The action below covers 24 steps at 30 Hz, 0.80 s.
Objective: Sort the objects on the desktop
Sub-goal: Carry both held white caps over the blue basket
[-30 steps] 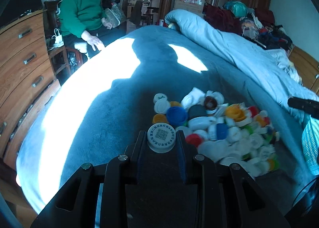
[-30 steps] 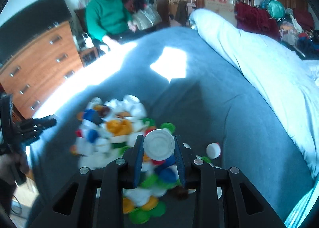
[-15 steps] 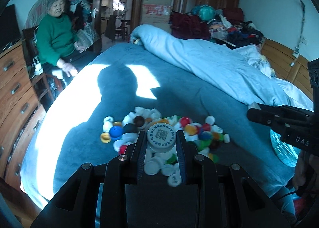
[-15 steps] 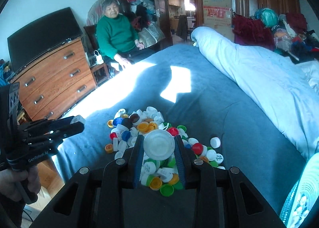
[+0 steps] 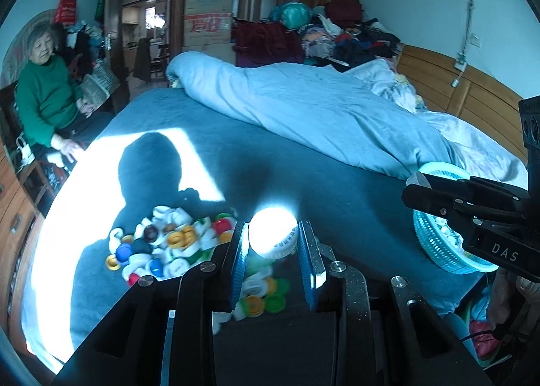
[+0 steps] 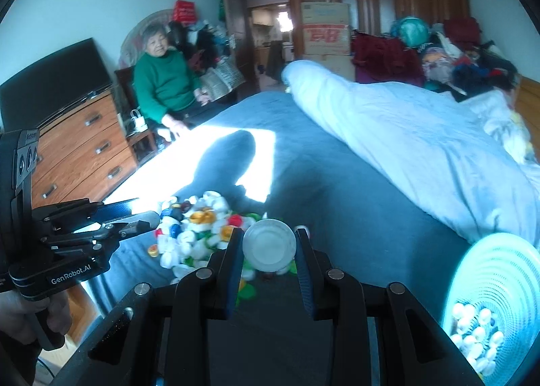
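White cap [image 5: 273, 233] clamped between left gripper [image 5: 274, 237] pads, another white cap [image 6: 269, 246] pinched in right gripper [image 6: 270, 247], both above cap pile [image 5: 168, 244] on bed [image 5: 337, 203], teal basket [image 6: 496, 298] right.

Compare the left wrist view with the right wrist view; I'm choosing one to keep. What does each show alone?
Left wrist only: the wooden headboard and the printed white cap in the left tongs. Right wrist only: the television and the plain white cap in the right tongs. Both: the cap pile, the teal basket, the seated person.
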Each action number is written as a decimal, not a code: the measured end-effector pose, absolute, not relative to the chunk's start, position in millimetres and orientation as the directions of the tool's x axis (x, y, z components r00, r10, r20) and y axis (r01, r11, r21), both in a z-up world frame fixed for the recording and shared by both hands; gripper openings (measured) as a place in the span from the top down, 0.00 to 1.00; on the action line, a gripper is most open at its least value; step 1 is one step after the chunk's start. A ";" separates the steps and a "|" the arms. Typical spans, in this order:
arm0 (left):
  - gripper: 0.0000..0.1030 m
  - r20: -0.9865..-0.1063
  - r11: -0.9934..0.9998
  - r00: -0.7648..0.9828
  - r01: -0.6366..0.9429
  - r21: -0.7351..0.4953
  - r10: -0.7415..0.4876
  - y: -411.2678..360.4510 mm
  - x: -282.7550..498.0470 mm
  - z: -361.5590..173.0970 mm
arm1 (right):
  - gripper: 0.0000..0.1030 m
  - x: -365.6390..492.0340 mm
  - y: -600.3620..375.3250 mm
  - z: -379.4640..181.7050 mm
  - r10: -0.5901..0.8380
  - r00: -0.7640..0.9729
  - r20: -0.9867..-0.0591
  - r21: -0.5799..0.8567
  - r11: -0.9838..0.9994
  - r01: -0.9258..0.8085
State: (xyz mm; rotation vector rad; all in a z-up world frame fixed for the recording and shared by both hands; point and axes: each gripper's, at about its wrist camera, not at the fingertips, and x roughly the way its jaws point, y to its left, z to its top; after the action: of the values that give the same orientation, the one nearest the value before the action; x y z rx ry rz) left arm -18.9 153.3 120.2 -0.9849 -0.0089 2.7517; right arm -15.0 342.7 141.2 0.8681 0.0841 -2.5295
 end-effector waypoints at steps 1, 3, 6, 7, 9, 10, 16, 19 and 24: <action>0.76 -0.625 -0.973 -0.750 -0.216 -0.078 0.216 161.9 -20.1 121.6 | 0.69 -14.4 350.4 142.7 -0.396 -0.701 -0.593 0.089 -0.898 0.432; 0.76 -0.624 -0.968 -0.745 -0.239 -0.082 0.237 176.7 -22.9 125.4 | 0.69 -12.6 369.0 145.7 -0.373 -0.715 -0.591 0.082 -0.910 0.407; 0.76 -0.624 -0.957 -0.735 -0.276 -0.085 0.267 202.5 -28.2 129.5 | 0.69 -8.8 395.0 150.6 -0.332 -0.740 -0.585 0.065 -0.929 0.365; 0.76 -0.625 -0.955 -0.731 -0.285 -0.084 0.274 208.9 -30.6 130.0 | 0.69 -8.0 402.7 151.8 -0.320 -0.747 -0.583 0.063 -0.934 0.351; 0.76 -0.628 -0.946 -0.720 -0.312 -0.089 0.296 225.9 -32.2 132.1 | 0.69 -6.1 422.1 153.6 -0.299 -0.756 -0.583 0.068 -0.945 0.321; 0.76 -0.629 -0.942 -0.716 -0.322 -0.090 0.305 232.3 -31.5 133.4 | 0.69 -5.5 431.5 155.2 -0.289 -0.760 -0.583 0.067 -0.949 0.309; 0.76 -0.626 -0.918 -0.696 -0.389 -0.080 0.351 283.1 -38.0 145.2 | 0.69 -3.3 482.0 162.3 -0.228 -0.782 -0.580 0.058 -0.969 0.240; 0.76 -0.625 -0.906 -0.689 -0.416 -0.073 0.366 314.0 -45.5 150.3 | 0.69 -0.8 506.4 166.3 -0.190 -0.796 -0.574 0.041 -0.978 0.205; 0.76 -0.627 -0.880 -0.664 -0.469 -0.075 0.408 357.3 -50.6 155.3 | 0.69 4.2 548.8 163.9 -0.145 -0.800 -0.582 0.038 -0.988 0.152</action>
State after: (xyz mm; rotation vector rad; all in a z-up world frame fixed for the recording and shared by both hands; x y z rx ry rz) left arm -50.6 357.3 155.3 -0.9073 0.1269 2.4922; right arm 4.2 548.8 163.9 0.9169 0.0163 -2.8406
